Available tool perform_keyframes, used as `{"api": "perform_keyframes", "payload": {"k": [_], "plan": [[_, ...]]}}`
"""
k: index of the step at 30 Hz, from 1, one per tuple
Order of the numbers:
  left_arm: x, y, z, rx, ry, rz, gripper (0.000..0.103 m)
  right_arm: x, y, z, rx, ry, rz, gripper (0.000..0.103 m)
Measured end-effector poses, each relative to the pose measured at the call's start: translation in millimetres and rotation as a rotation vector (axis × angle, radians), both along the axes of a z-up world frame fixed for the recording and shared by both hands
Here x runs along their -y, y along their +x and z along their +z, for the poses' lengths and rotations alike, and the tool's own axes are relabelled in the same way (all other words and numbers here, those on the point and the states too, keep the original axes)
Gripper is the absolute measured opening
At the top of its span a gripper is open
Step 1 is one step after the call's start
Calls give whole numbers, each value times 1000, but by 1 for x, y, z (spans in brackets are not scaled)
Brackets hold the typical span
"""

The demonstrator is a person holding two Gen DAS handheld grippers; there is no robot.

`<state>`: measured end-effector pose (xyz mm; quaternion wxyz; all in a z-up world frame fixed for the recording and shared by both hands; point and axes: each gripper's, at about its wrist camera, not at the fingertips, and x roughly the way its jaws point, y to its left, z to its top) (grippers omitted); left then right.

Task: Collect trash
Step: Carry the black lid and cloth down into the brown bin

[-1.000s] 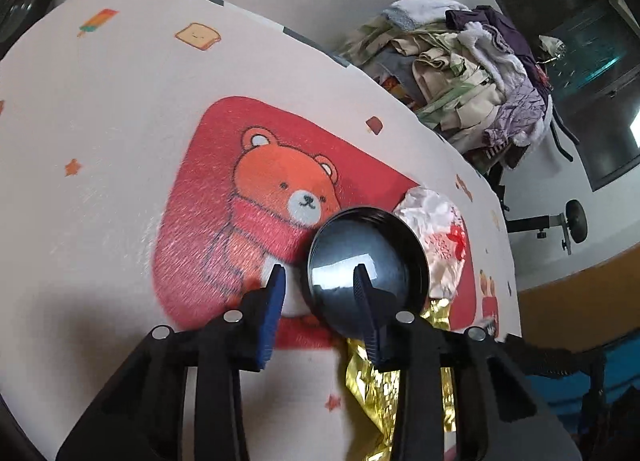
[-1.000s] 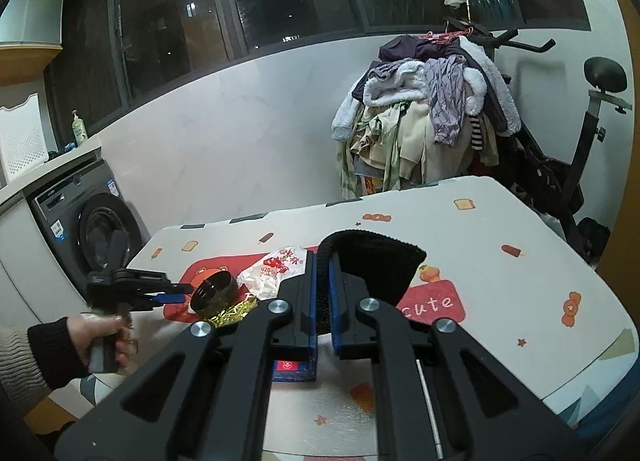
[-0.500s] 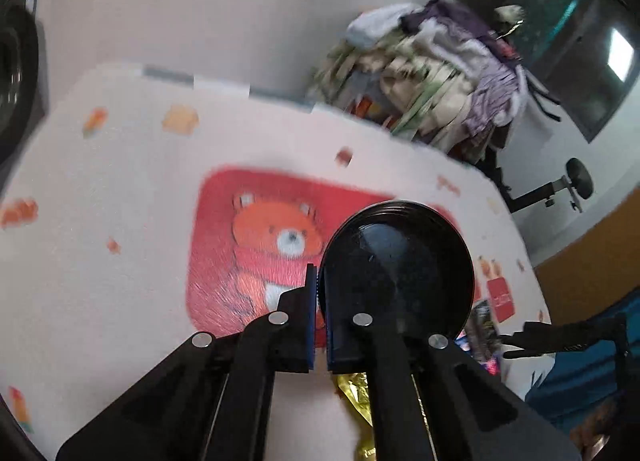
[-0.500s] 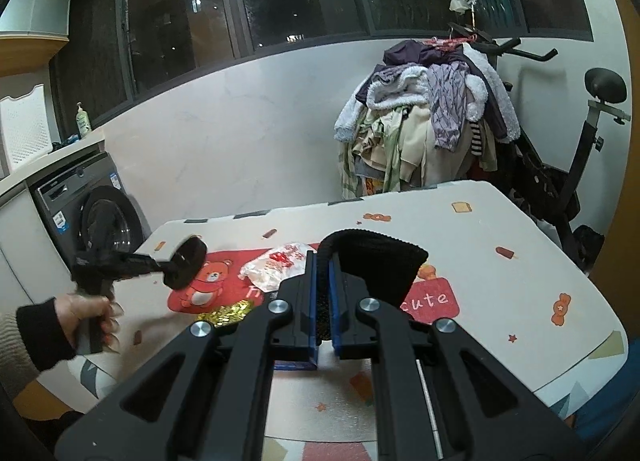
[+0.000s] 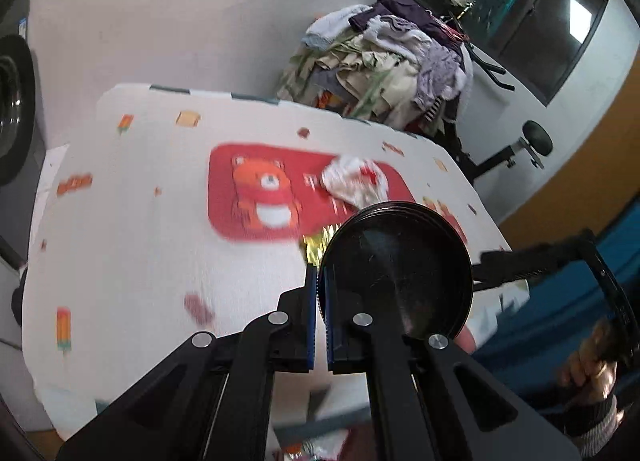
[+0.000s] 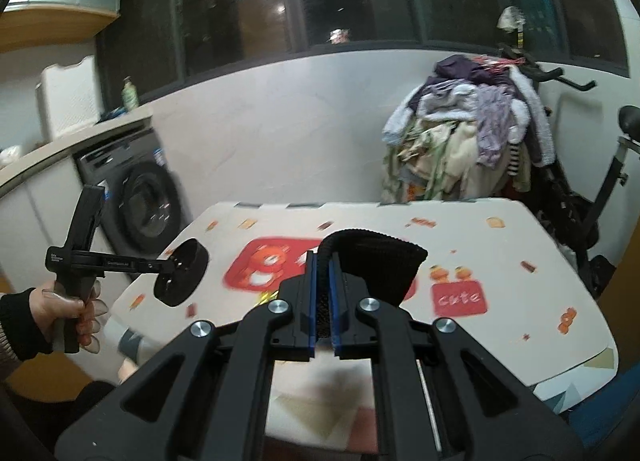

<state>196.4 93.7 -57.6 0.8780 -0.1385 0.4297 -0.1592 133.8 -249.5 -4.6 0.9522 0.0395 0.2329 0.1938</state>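
Observation:
My left gripper [image 5: 321, 293] is shut on the rim of a round black plastic container [image 5: 396, 273] and holds it up above the table's near edge; it also shows in the right wrist view [image 6: 182, 272], tilted, left of the table. My right gripper [image 6: 324, 293] is shut on the edge of a black bag [image 6: 376, 261] and holds it over the table. A crumpled white and red wrapper [image 5: 354, 181] lies on the red bear print [image 5: 260, 193]. A gold foil wrapper [image 5: 318, 245] lies just in front of it, partly hidden by the container.
The table [image 6: 520, 289] has a white printed cloth. A clothes pile [image 6: 468, 141] and an exercise bike [image 6: 608, 189] stand behind it at the right. A washing machine [image 6: 144, 205] stands at the left. More wrappers [image 5: 304, 451] show blurred at the left wrist view's bottom edge.
My left gripper closed on the black container's rim, lifted it off the table and pulled back toward the near edge. My right gripper still holds the black bag and has moved slightly.

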Motion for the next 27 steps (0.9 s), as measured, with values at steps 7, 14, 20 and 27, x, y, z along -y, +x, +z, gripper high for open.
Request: {"api": "perform_keyframes", "payload": {"k": [7,14,20,27], "plan": [[-3,-66,-1,6,1,-29,4,-20,-43,3,-38,-19,84,9],[4,-112,-6,15,23,-71,4,-35,-86,-8,-98,-61,159,9],[12,-136,-19,8,38,-95,5,-51,-104,-37,-214,-107,220,10],[22,-143,-39,-18,37,-118,5,-72,-93,-94,-418,-156,264,10]]}}
